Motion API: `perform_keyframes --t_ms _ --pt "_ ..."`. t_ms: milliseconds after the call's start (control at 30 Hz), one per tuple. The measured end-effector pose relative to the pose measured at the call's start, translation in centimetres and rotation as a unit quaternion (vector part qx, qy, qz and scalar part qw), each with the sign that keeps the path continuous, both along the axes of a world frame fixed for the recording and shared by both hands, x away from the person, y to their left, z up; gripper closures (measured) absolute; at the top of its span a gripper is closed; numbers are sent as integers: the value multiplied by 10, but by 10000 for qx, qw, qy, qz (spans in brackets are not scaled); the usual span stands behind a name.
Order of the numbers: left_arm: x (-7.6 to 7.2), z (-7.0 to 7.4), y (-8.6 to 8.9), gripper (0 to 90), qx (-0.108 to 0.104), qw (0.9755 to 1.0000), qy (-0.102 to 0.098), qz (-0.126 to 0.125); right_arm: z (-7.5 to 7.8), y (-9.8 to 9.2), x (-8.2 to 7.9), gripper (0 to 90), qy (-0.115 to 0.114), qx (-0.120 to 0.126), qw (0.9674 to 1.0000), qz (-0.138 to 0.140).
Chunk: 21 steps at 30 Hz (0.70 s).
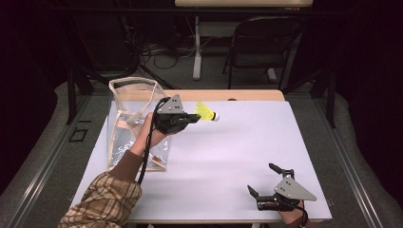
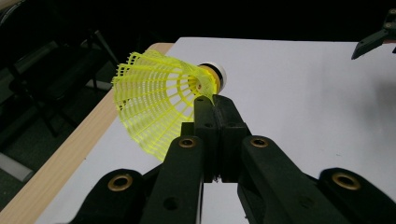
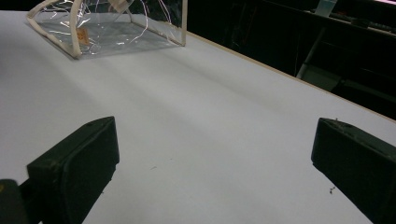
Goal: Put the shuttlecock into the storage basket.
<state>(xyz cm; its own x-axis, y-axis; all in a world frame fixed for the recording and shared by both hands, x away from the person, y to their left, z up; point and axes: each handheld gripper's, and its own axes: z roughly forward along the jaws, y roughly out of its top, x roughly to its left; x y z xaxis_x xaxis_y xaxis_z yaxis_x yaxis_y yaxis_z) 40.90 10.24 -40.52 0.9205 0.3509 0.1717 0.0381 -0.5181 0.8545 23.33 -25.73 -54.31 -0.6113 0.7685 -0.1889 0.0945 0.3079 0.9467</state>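
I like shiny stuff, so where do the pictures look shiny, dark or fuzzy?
High view: the room behind the table is dark. Right gripper view: the clear bag glints with white streaks. Left gripper view: the yellow shuttlecock looks sharp and the chairs behind look fuzzy.

Left hand-held gripper [image 2: 215, 105] clamped on yellow shuttlecock [image 2: 163, 100] skirt edge, above white table [image 2: 303, 93].

The shuttlecock [image 2: 159, 100] has a glossy yellow plastic mesh skirt. The bag [image 1: 135, 118], at its nine o'clock, is clear shiny plastic with cloth trim. The tabletop [image 1: 228, 156] looks matt white, wood-edged.
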Motion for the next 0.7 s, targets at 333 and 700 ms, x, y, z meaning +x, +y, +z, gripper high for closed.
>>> perform_keyframes --t_ms 333,700 --pt "3 3 10 893 -63 9998 -27 167 0 0 0 4 -4 -3 10000 1" --pt "6 8 20 894 -123 9994 -69 319 0 0 0 5 0 -12 10000 -5"
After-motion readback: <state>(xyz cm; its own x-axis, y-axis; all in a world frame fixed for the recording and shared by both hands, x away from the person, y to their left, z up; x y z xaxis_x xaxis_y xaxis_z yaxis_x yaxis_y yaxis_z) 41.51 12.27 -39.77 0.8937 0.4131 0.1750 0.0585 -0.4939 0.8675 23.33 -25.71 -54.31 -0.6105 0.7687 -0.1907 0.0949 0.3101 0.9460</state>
